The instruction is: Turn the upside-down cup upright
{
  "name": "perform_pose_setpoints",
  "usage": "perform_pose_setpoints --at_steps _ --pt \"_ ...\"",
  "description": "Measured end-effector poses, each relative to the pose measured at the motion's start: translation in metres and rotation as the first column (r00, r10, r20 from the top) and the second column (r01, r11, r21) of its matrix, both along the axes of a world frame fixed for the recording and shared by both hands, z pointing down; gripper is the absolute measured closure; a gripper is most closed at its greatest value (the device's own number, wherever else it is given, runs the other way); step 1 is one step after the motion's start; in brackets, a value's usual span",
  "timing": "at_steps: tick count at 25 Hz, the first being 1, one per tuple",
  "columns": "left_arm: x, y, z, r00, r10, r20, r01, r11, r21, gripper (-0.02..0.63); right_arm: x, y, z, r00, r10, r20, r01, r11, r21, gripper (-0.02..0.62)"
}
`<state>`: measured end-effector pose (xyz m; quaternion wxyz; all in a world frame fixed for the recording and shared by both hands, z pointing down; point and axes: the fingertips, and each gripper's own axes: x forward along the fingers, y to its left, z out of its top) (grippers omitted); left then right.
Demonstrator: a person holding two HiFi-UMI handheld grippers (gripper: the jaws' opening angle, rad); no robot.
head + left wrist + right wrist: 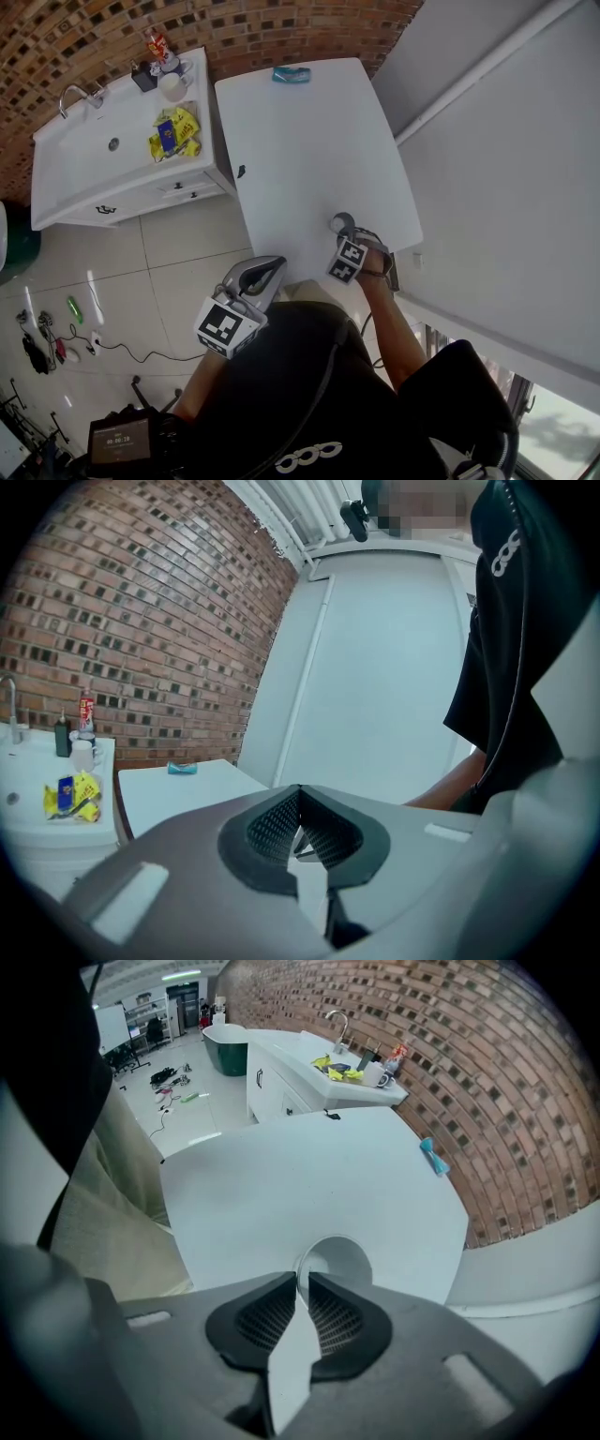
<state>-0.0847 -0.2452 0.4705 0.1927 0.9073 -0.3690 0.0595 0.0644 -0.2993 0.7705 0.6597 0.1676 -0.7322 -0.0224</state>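
White table (300, 141) next to sink counter (84, 169), with a brick wall (281, 28) and tiled floor (150, 262). Cup (339, 1258) sits at the table's near edge; in head view the right gripper (302, 1281) mostly hides it. Cup upright, mouth up, axis vertical. Right jaws a narrow slit apart astride its rim, not visibly pressing. Left gripper (300, 791) jaws together, empty.

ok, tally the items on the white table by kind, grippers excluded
cup: 1
teal packet: 1
small dark object: 1
Total: 3
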Motion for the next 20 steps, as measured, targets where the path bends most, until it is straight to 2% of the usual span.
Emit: perform_pose_setpoints --at_steps 4,7,10,12,15,20 --pt "-0.005 0.003 -0.010 0.999 0.021 -0.045 -0.020 1.000 0.011 0.591 0.002 0.006 -0.016 1.000 0.027 -0.009 -0.026 0.999 0.026 0.569" --pt "-0.013 0.011 -0.012 0.997 0.038 -0.061 -0.037 0.999 0.022 0.591 0.000 0.016 -0.037 0.991 0.120 0.054 -0.122 0.992 0.044 0.569" --pt "-0.021 0.023 -0.013 0.995 0.064 -0.078 -0.062 0.998 0.025 0.591 -0.009 0.028 -0.072 0.942 0.267 0.203 -0.282 0.958 0.049 0.569" --pt "-0.026 0.031 -0.012 0.991 0.089 -0.097 -0.087 0.996 0.022 0.591 -0.018 0.041 -0.093 0.911 0.315 0.267 -0.342 0.938 0.059 0.571" --pt "-0.029 0.041 -0.009 0.983 0.137 -0.121 -0.137 0.991 0.010 0.591 -0.034 0.069 -0.113 0.909 0.302 0.288 -0.337 0.938 0.078 0.571" --pt "-0.022 0.053 -0.008 0.972 0.208 -0.107 -0.206 0.978 0.032 0.591 -0.053 0.113 -0.133 0.900 0.275 0.339 -0.324 0.941 0.098 0.585"
